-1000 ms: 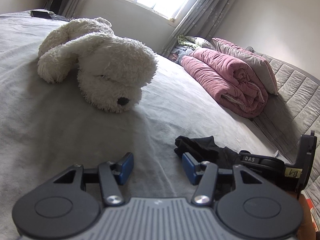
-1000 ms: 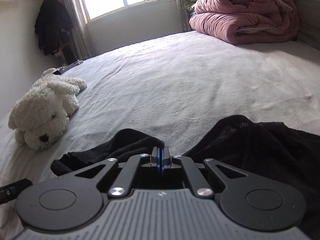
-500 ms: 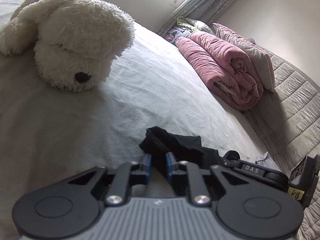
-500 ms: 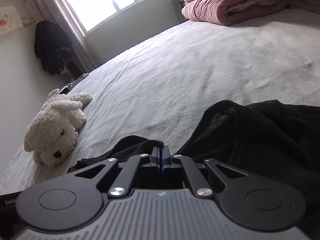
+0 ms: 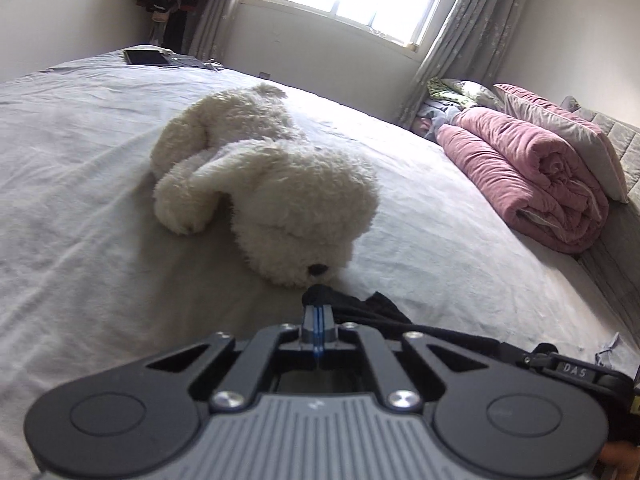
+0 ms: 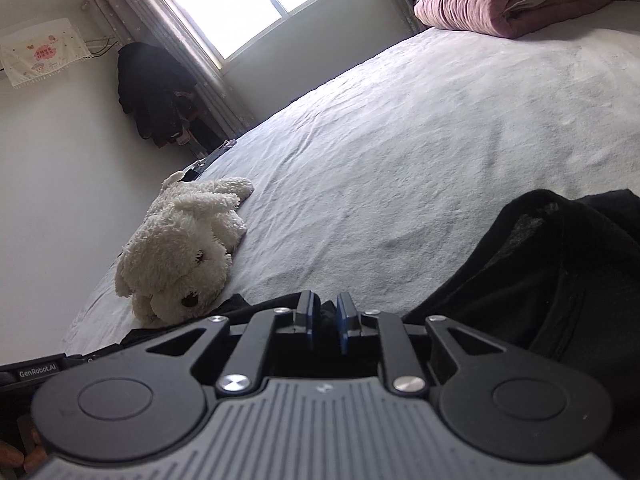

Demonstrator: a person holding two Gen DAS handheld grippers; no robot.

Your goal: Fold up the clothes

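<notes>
A black garment [image 6: 560, 280] lies crumpled on the grey bed sheet [image 6: 400, 140]. My left gripper [image 5: 318, 314] is shut on a corner of the black garment [image 5: 360, 308], just in front of the toy dog's nose. My right gripper [image 6: 325, 314] has its jaws a little apart, with black cloth between the blue pads; the garment spreads to its right. The right gripper's body shows at the lower right of the left wrist view [image 5: 576, 368].
A white plush dog [image 5: 272, 200] lies on the bed close ahead of the left gripper; it also shows in the right wrist view [image 6: 184, 248]. A rolled pink quilt [image 5: 532, 176] and pillows sit at the headboard. A tablet [image 5: 146, 57] lies at the far bed edge.
My left gripper closed on the garment corner and moved with it toward the plush dog. My right gripper's jaws went from shut to slightly apart, and its view tilted.
</notes>
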